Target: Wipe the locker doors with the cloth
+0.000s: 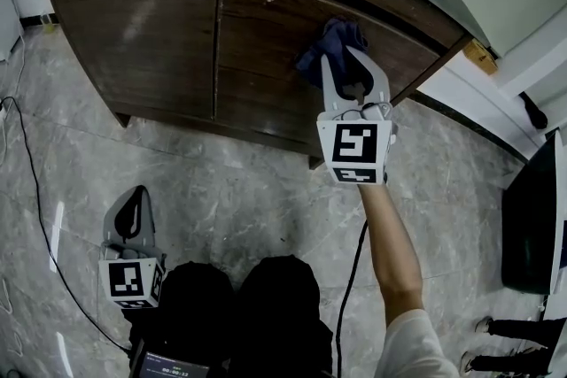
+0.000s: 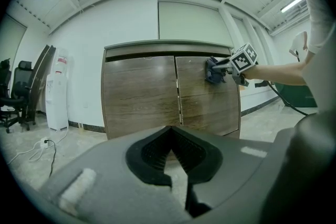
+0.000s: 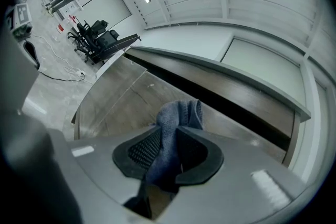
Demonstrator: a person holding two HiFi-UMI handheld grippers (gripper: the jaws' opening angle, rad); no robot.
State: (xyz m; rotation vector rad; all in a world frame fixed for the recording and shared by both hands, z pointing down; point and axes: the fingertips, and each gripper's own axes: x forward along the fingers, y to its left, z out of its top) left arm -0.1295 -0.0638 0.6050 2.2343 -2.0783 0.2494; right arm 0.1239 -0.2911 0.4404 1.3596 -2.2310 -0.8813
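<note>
The locker is a low wooden cabinet with a left door (image 1: 142,31) and a right door (image 1: 266,66). My right gripper (image 1: 350,56) is shut on a blue cloth (image 1: 330,42) and holds it against the upper part of the right door. In the right gripper view the cloth (image 3: 178,115) bunches between the pads of that gripper (image 3: 176,131) and hangs down behind them. The left gripper view shows the cloth (image 2: 214,72) on the door from afar. My left gripper (image 1: 142,190) hangs low over the floor, well away from the locker, its jaws (image 2: 169,131) shut and empty.
A black cable (image 1: 35,190) runs across the marble floor at the left. Another cable (image 1: 350,279) trails under my right arm. A dark panel (image 1: 532,226) stands at the right edge. A water dispenser (image 2: 56,94) and office chairs (image 2: 16,92) stand left of the locker.
</note>
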